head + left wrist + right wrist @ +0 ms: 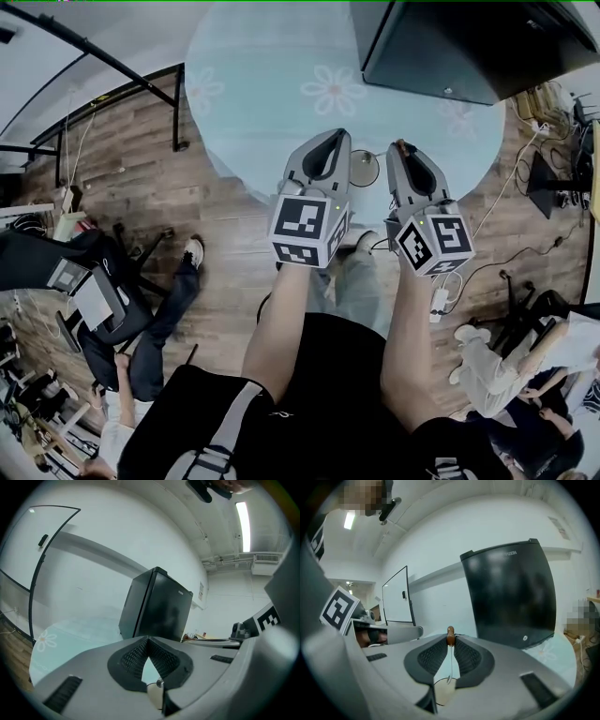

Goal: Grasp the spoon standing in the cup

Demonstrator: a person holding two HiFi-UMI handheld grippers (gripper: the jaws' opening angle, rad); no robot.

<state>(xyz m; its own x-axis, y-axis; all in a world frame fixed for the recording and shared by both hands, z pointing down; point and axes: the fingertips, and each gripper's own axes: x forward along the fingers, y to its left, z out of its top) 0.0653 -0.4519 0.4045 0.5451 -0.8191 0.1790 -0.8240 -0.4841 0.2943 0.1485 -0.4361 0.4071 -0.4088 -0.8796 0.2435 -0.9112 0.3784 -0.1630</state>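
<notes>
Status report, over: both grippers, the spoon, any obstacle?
Right gripper shut on thin metal spoon with brown handle. Left gripper shut, empty. Clear round cup between both grippers. Black cabinet behind; nothing blocking.

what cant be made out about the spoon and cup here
Bowl of the spoon: right gripper view, too thin between the pads of the right gripper to read.
Side of the cup: head view, behind the left gripper.
Cup contents: too small in every view.

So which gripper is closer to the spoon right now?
Right. The right gripper is shut on the spoon, at its brown handle, above the cup. The left gripper, jaws together, is off to the cup's left, clear of the spoon.
</notes>
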